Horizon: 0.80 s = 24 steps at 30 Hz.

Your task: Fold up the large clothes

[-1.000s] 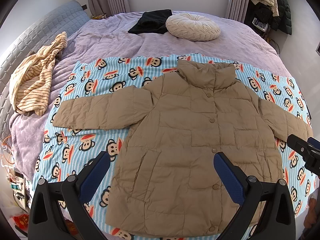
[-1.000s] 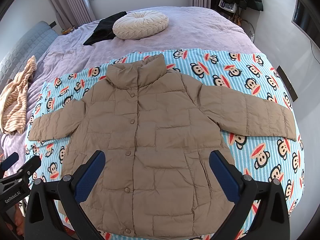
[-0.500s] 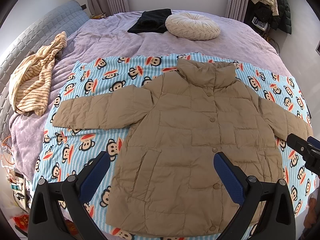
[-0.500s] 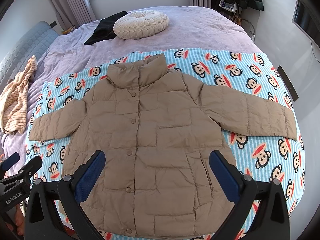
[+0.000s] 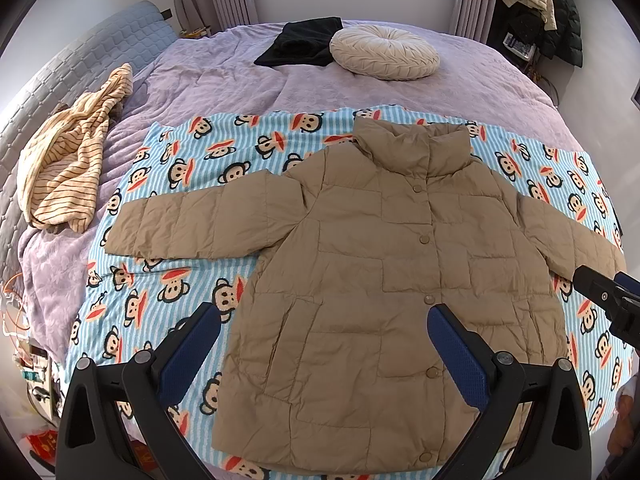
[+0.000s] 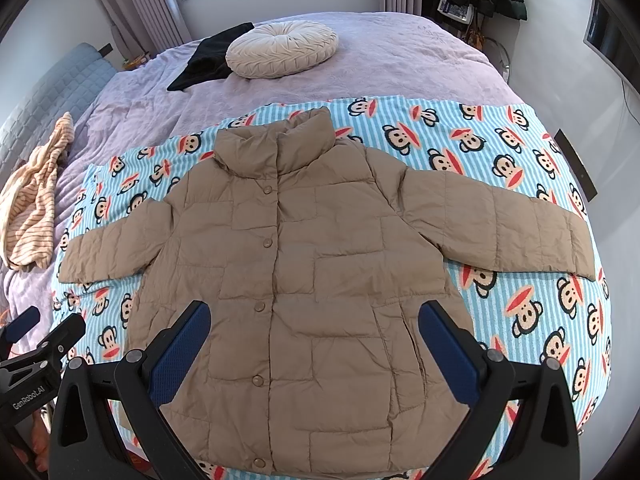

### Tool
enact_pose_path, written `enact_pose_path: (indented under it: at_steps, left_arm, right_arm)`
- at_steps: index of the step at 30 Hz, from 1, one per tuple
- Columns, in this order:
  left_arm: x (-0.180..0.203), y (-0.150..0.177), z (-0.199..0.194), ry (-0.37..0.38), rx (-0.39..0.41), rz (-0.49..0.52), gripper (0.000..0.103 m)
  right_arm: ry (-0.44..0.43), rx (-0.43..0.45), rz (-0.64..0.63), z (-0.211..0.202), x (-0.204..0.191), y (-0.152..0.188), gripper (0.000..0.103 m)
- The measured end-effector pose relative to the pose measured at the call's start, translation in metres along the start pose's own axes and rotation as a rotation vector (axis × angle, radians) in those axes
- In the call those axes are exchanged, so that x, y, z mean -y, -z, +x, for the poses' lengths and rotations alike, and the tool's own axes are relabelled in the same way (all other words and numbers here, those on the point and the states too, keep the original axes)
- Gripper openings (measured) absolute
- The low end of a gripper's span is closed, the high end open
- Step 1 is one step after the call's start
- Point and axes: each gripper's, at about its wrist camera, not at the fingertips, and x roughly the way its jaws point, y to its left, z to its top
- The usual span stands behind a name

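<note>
Tan quilted cloth fills the middle of both views: a puffy tan down jacket (image 5: pixel 384 264) (image 6: pixel 304 280) lies flat and face up on a blue-striped blanket printed with cartoon monkey faces (image 5: pixel 188 168) (image 6: pixel 500 152), which covers the near part of a bed with a lilac bedspread (image 5: pixel 224 76) (image 6: pixel 400 60).

At the far left of the bed a cream garment with thin dark stripes (image 5: pixel 68 160) (image 6: pixel 32 208) lies crumpled near the grey quilted headboard (image 5: pixel 80 60). Next comes the jacket's one sleeve, stretched straight out sideways over the blanket. The body is snapped shut – a row of round tan snaps runs from the stand-up collar down to the hem – with slanted pocket slits on either side and light wrinkling across the panels. The other sleeve reaches out toward the right edge of the bed, angled slightly downward. Beyond the collar, a folded black garment (image 5: pixel 300 44) (image 6: pixel 208 64) touches a round cream pleated cushion (image 5: pixel 384 52) (image 6: pixel 280 48).

The left tool (image 5: pixel 324 356) hovers above the jacket's lower half with its blue-padded fingers spread wide, gripping nothing. The right tool (image 6: pixel 316 352) does likewise – fingers apart, empty, above the hem area.
</note>
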Motion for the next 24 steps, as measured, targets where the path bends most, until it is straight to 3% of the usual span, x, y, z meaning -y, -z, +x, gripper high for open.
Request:
enact_pose_path:
  at_steps: [13, 24]
  left_arm:
    - [0.000, 0.000, 0.002, 0.015, -0.011, 0.007, 0.103]
    - [-0.025, 0.005, 0.027, 0.068, -0.069, -0.022, 0.103]
  right_arm:
    - [0.000, -0.006, 0.000, 0.002, 0.000, 0.000, 0.103]
    - [-0.086, -0.095, -0.020, 0.027, -0.028, 0.007, 0.103]
